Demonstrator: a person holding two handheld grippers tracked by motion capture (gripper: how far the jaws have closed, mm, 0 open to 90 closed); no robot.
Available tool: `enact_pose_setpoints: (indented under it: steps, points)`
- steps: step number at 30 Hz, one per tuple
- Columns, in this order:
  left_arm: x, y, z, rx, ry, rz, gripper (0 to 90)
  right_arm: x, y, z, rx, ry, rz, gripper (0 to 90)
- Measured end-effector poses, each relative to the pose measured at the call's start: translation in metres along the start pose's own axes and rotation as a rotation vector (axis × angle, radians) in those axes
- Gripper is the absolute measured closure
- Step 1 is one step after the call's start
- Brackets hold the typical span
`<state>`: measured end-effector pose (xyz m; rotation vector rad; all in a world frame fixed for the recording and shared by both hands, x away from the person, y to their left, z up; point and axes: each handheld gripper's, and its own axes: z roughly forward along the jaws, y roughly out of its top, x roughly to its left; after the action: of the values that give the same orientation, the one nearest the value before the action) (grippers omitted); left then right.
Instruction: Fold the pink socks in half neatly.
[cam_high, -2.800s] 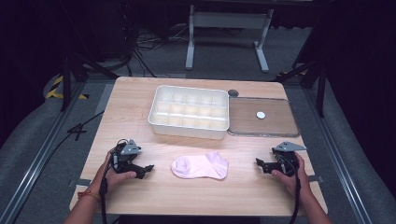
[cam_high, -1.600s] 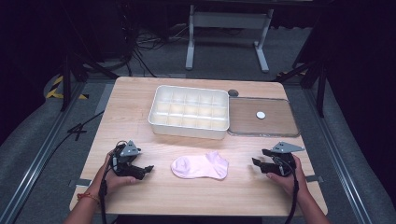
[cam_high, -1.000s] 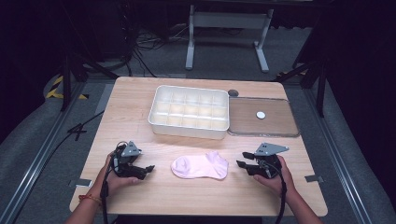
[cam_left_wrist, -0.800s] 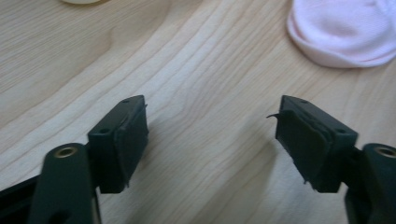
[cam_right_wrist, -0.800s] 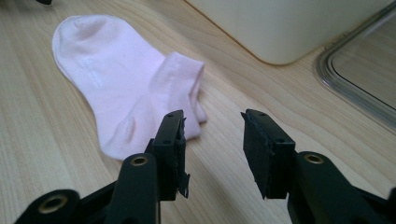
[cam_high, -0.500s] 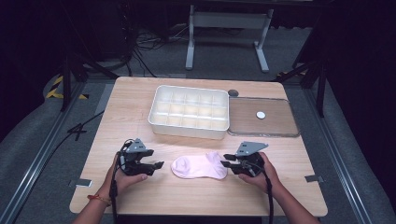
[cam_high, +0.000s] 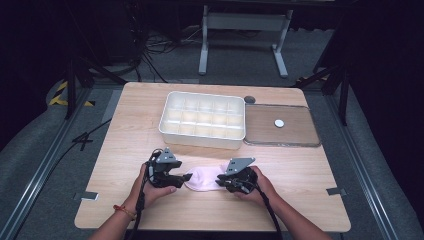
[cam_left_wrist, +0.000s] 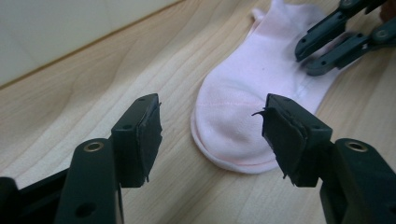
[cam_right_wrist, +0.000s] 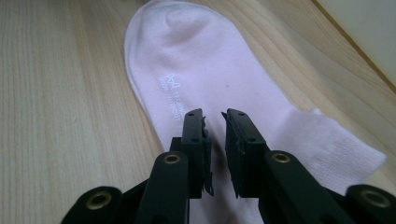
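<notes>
A pale pink sock (cam_high: 202, 177) lies flat on the wooden table (cam_high: 310, 170) near its front edge. My left gripper (cam_high: 186, 176) is at the sock's left end. In the left gripper view its jaws (cam_left_wrist: 212, 126) stand apart on either side of the rounded toe (cam_left_wrist: 233, 121) without touching it, and they have just been closing. My right gripper (cam_high: 221, 180) is over the sock's right end. In the right gripper view its jaws (cam_right_wrist: 215, 123) have just been closing to a narrow slit above the sock (cam_right_wrist: 205, 70), with no fabric seen pinched between them.
A white box with several compartments (cam_high: 200, 139) stands behind the sock. A flat brown lid (cam_high: 295, 135) with a small white disc (cam_high: 279, 122) lies to its right. A dark round spot (cam_high: 249, 99) is near the box's back corner.
Both hands have moved inward from the table's sides to the two ends of the sock. Both pairs of jaws have narrowed, the right pair nearly together.
</notes>
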<state>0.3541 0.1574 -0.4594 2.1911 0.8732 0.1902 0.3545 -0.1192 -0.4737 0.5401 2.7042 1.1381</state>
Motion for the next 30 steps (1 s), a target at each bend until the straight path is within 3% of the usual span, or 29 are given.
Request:
enact_pose_setpoints:
  steps: [5, 8, 12, 18, 22, 25, 29, 30]
  points:
    - [-0.002, -0.003, 0.007, 0.023, 0.029, 0.01, 38.5, 0.004, -0.001, 0.0, -0.002, 0.002, 0.0, 78.5]
    - [-0.004, -0.006, 0.012, 0.062, 0.057, 0.015, 38.2, 0.008, 0.0, 0.0, 0.0, 0.009, 0.003, 78.6]
    - [-0.007, -0.007, 0.014, 0.065, 0.069, 0.045, 38.1, 0.011, 0.0, 0.0, 0.0, -0.001, -0.007, 78.5]
    - [-0.009, -0.006, 0.013, 0.076, 0.038, 0.068, 50.7, 0.01, 0.0, -0.002, 0.0, -0.016, 0.0, 71.5]
    - [-0.011, -0.006, 0.012, 0.08, 0.024, 0.062, 60.0, 0.004, 0.003, -0.008, -0.061, -0.043, 0.027, 72.0]
    - [-0.011, -0.007, 0.012, 0.072, 0.01, 0.045, 67.3, 0.002, 0.005, -0.004, -0.072, -0.048, 0.047, 73.6]
    - [-0.005, -0.009, 0.011, 0.058, -0.02, -0.01, 75.3, 0.004, 0.009, 0.007, -0.064, -0.037, 0.039, 77.2]
    - [-0.005, -0.009, 0.011, 0.056, -0.025, -0.006, 76.9, 0.005, 0.01, 0.009, -0.058, -0.037, 0.034, 77.8]
